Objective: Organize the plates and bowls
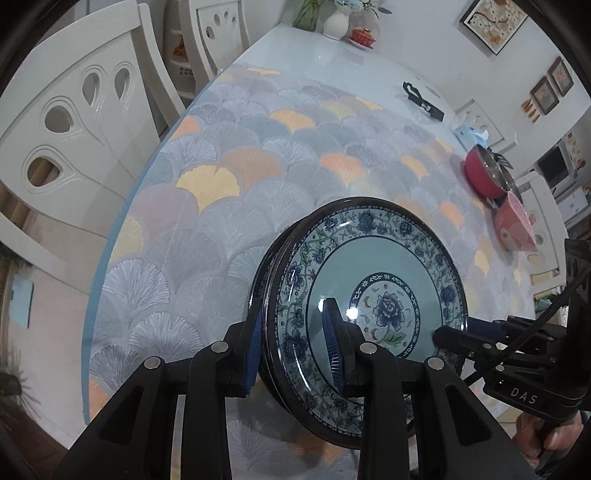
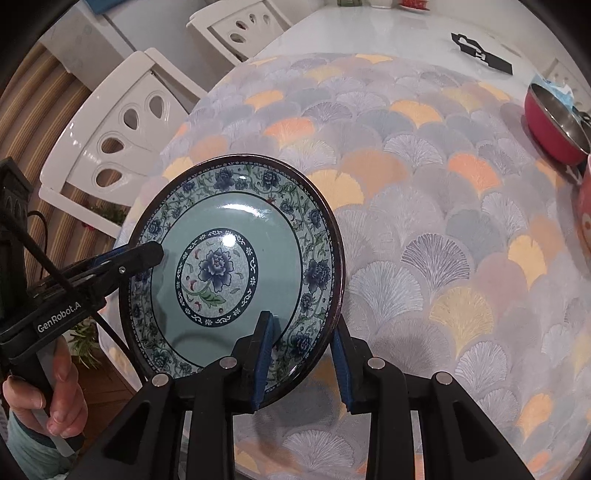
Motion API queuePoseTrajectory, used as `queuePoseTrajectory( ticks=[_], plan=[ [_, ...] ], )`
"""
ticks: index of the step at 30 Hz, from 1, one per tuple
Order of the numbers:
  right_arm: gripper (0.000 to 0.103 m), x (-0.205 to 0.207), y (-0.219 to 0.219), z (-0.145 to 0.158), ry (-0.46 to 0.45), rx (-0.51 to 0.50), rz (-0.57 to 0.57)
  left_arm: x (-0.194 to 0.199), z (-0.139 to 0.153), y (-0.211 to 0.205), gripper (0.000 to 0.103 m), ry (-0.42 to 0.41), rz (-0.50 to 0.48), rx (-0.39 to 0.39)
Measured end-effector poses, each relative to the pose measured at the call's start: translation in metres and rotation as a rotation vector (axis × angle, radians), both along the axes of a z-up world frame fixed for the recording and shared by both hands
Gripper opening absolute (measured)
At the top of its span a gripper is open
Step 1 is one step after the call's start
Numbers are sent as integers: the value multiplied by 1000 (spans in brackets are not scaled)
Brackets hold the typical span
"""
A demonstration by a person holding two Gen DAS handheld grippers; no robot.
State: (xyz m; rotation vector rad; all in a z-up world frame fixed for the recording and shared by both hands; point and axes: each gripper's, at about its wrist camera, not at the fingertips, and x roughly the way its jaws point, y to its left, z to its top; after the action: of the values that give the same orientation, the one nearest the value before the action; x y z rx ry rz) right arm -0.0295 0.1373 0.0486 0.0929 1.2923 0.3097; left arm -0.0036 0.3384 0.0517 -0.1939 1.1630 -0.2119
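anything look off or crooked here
Only the floral plate: it is tilted above the tablecloth, gripped at opposite rims by the left gripper and right gripper. No chips or spills visible.

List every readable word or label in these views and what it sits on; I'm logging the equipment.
"DAS": on the right tool's black body, seen in the left wrist view.
"GenRobot.A": on the left tool's black body, right wrist view.
Framed pictures on the wall: no text readable.
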Motion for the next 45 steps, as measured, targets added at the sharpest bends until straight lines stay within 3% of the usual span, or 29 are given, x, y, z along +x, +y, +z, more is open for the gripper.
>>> queuePoseTrajectory(
  ticks=[13,24,34,39,42,44,45],
  plan=[
    [30,9,3,-19,62,-25,2,6,1,3,28,10,5,0],
    [31,9,10,-21,60,-72,32,13,33,5,29,-88,37,73],
    [31,11,-17,7,1,-56,-47,31,57,-28,29,-149,-53,73],
    [32,12,-53,30,-40,-48,-140,39,70,-52,29,-181,-107,67],
    [38,10,-81,43,-64,-35,-218,44,78,-72,29,-201,-150,68],
    [52,5,-111,55,-102,-43,-286,46,82,-87,29,-214,-177,71],
    [55,3,-118,58,-118,-47,-308,47,85,-96,29,-221,-191,75]
  ],
)
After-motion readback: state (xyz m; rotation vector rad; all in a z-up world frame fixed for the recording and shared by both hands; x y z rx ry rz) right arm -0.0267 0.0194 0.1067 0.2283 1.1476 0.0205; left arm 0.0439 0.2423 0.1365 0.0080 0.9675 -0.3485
